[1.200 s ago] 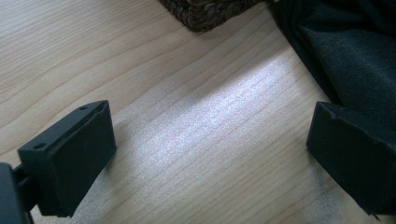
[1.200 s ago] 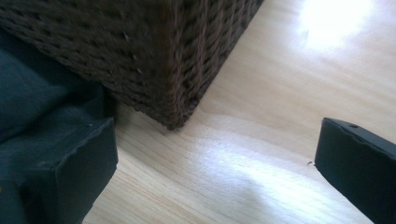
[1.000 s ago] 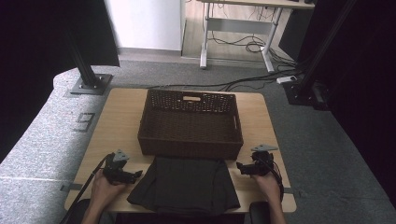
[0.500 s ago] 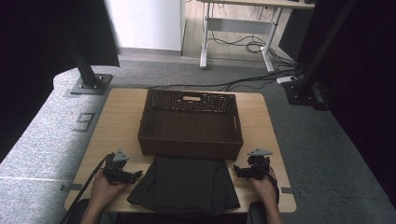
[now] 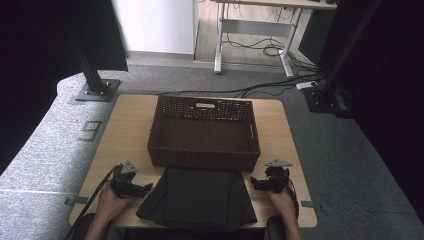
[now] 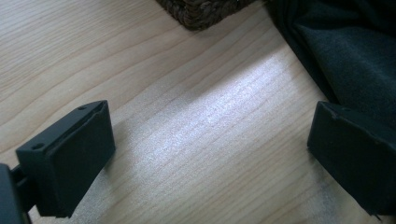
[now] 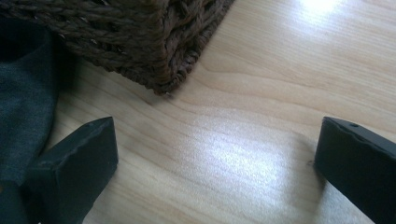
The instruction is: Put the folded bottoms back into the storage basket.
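Note:
A dark folded cloth (image 5: 197,197) lies at the table's near edge, just in front of a dark woven basket (image 5: 203,131). My left gripper (image 5: 145,189) rests low at the cloth's left edge, open, with bare wood between its jaws and the cloth (image 6: 355,56) by its right jaw. My right gripper (image 5: 254,182) sits at the cloth's right edge, open, over bare wood. The basket corner (image 7: 154,42) and a strip of cloth (image 7: 23,107) lie ahead of it on the left.
The wooden table (image 5: 127,130) has bare strips left and right of the basket. A black stand base (image 5: 95,90) sits on the floor at the far left, another (image 5: 327,100) at the far right. Cables (image 5: 260,50) trail under a desk behind.
My right gripper has moved nearer and a little left, toward the cloth's right edge. The left gripper has barely shifted.

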Motion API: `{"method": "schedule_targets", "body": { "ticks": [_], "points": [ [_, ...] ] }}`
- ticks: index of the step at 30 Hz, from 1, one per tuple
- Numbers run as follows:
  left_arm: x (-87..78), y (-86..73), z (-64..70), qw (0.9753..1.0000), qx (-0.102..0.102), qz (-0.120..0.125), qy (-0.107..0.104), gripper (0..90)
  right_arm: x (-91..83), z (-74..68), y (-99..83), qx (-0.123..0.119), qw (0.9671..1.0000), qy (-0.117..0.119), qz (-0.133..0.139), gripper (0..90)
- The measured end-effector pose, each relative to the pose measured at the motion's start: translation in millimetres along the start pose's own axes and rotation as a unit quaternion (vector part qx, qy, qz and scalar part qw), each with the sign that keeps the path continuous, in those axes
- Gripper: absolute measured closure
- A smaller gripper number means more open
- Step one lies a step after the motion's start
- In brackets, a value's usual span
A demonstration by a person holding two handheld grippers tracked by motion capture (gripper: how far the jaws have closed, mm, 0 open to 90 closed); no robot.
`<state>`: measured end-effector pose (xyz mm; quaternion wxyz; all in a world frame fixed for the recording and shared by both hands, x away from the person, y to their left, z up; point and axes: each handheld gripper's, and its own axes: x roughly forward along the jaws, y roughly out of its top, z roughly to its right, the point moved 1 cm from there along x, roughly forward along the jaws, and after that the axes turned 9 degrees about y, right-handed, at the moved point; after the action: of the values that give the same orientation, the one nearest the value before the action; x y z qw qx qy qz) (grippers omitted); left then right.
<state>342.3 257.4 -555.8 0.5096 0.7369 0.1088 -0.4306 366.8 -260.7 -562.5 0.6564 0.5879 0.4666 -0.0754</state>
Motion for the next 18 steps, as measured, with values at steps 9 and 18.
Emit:
{"method": "schedule_targets", "body": {
  "ticks": [9, 18],
  "points": [
    [-7.0, 6.3, 0.7, 0.9999, -0.005, -0.013, 0.005, 6.9, -8.1, -19.4, 5.0, 0.015, 0.9989, 0.044, -0.004, 1.8],
    [-24.3, 34.0, 19.8, 0.9995, 0.001, 0.03, -0.012, 5.5, -19.1, -55.6, 17.5, -0.002, 0.9956, 0.092, 0.016, 0.0]
  ]
}}
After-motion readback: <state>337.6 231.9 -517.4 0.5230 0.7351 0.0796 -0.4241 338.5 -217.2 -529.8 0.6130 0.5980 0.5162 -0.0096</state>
